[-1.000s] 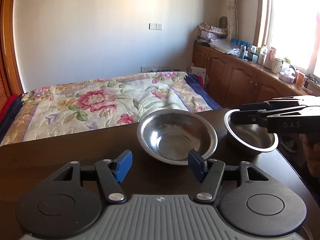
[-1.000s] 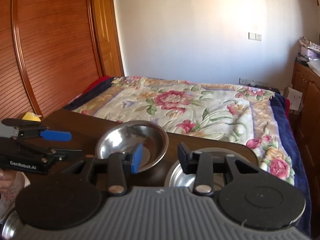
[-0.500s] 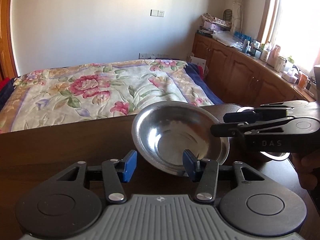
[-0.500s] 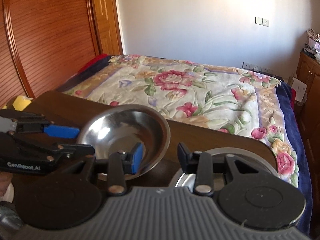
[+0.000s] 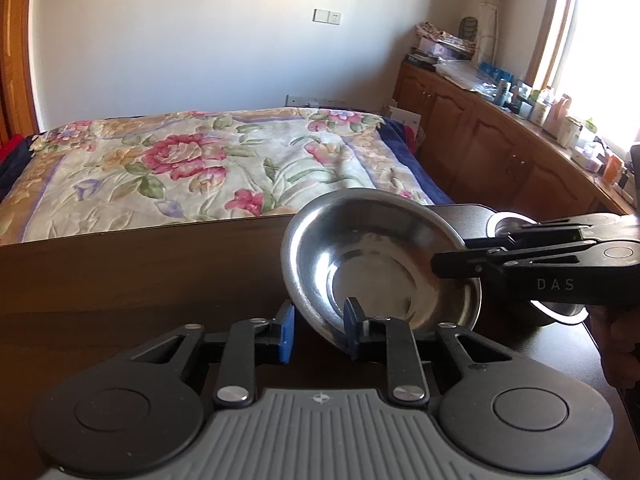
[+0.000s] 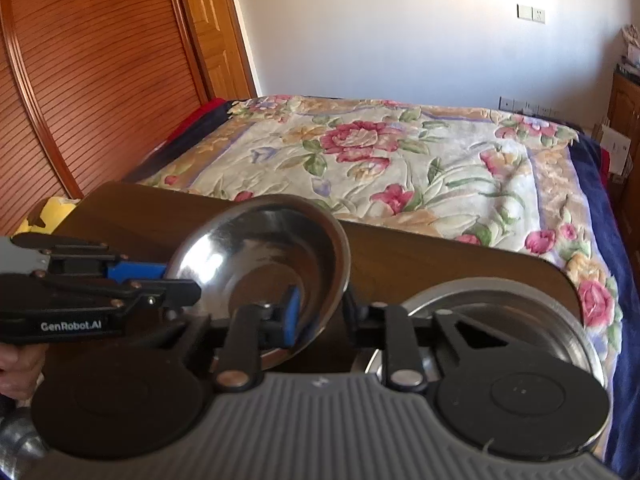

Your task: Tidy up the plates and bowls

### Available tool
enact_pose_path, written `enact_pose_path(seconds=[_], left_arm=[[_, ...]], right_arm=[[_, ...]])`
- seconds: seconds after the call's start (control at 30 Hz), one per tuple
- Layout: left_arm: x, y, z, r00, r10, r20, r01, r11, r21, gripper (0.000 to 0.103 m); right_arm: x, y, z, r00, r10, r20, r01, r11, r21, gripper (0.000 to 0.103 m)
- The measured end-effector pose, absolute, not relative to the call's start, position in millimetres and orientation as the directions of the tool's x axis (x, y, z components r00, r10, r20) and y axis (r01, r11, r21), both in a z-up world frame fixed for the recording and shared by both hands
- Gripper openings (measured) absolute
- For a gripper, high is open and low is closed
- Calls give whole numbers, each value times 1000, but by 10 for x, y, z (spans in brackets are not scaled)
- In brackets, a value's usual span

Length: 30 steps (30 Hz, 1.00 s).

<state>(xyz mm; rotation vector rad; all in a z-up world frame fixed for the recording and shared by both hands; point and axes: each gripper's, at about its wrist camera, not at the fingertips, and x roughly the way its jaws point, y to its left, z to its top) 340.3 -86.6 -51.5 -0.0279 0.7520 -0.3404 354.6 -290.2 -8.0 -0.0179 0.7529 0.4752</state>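
Steel bowl (image 5: 380,264) over dark table (image 5: 120,272)

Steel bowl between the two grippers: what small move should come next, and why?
Probably a small lift straight up, once the grip is firm. The left gripper and right gripper are both closing with the rim of the steel bowl between their pads; it looks tilted, and the other bowl waits beside it.

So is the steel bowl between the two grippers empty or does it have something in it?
Empty: the steel bowl shows only bare, reflective metal inside in both wrist views.
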Motion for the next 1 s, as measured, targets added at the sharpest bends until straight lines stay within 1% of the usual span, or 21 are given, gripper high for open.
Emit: enact_pose_path(seconds=[0.07,0.13,0.33,0.67,1.0], left_arm=[[3375,-855,-489,681,-313,-662,291,945,-148,23],[3326,-859,-440,687,-315,-654,298,944,-141,22],[3157,-890,-229,719,-321,-616,321,940,-115,22],[2736,-987,134,748,-370,-551,380,919,-101,22],[2288,-902,214,753,-400,-523,405,908,-111,22]], right_arm=[[3533,-2909,-72,633,408,-658,-416,896,155,16],[3506,-2926,-47,640,411,-649,-412,897,161,15],[3378,-2978,117,669,416,-616,-415,897,155,15],[3057,-3112,430,724,397,-564,-397,909,130,15],[2661,-3080,483,743,394,-540,-392,911,126,15]])
